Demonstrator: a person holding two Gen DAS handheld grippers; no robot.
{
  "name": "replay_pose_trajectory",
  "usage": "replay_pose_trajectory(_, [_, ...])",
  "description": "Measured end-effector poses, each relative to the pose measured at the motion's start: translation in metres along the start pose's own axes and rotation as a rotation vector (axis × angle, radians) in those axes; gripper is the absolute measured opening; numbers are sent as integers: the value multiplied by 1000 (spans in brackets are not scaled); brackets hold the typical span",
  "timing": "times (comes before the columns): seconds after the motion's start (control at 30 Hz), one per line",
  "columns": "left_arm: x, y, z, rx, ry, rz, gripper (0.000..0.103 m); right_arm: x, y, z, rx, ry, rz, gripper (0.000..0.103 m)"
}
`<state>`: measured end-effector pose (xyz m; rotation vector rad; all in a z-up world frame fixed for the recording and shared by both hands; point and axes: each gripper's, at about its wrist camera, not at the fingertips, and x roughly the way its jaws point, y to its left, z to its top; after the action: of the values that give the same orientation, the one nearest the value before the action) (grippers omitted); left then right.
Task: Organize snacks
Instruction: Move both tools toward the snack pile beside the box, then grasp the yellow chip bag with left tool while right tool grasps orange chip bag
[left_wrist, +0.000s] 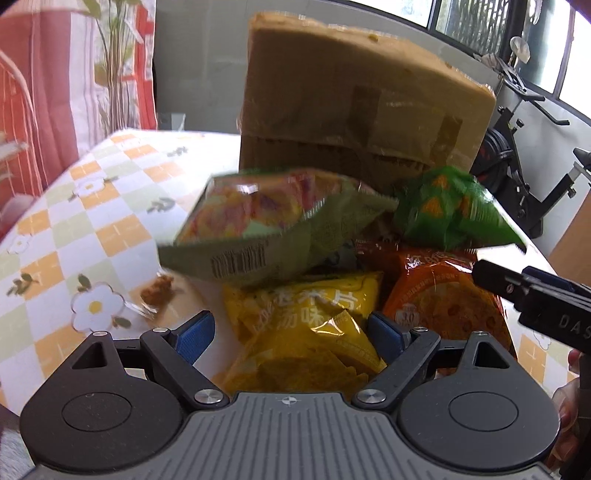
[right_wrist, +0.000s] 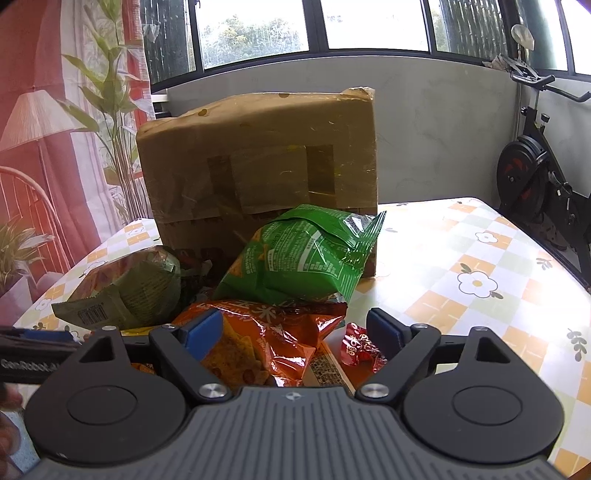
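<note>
The yellow chip bag (left_wrist: 295, 332) lies between the open left claw (left_wrist: 293, 334). The right claw (right_wrist: 293, 334), also open and empty, straddles the orange chip bag (right_wrist: 258, 332). Picking seems about to begin; closing on one bag probably comes next.

Left tongs (left_wrist: 291, 332) and right tongs (right_wrist: 293, 330) both spread wide, level, nothing gripped, pointing toward 12 o'clock.

Snack bags heaped before the cardboard box

Green bag (right_wrist: 306, 254) leaned on the box (right_wrist: 258, 155); olive bag (right_wrist: 125, 291) lay left, orange bag (right_wrist: 266, 332) nearest, crumpled.
</note>
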<state>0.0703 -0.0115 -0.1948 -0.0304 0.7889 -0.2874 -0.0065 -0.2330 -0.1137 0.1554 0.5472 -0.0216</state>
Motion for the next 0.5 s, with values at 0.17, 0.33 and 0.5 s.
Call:
replay_pose_trajectory(0.17, [13, 13, -10, -66, 63, -32, 92, 3, -1, -2, 13, 13, 24, 87])
replay_pose_trajectory(0.33, [10, 17, -14, -78, 56, -41, 85, 7, 0, -3, 21, 40, 42, 87])
replay_pose_trajectory(0.5, [7, 10, -16, -61, 58, -17, 82, 11, 1, -3, 42, 70, 57, 87])
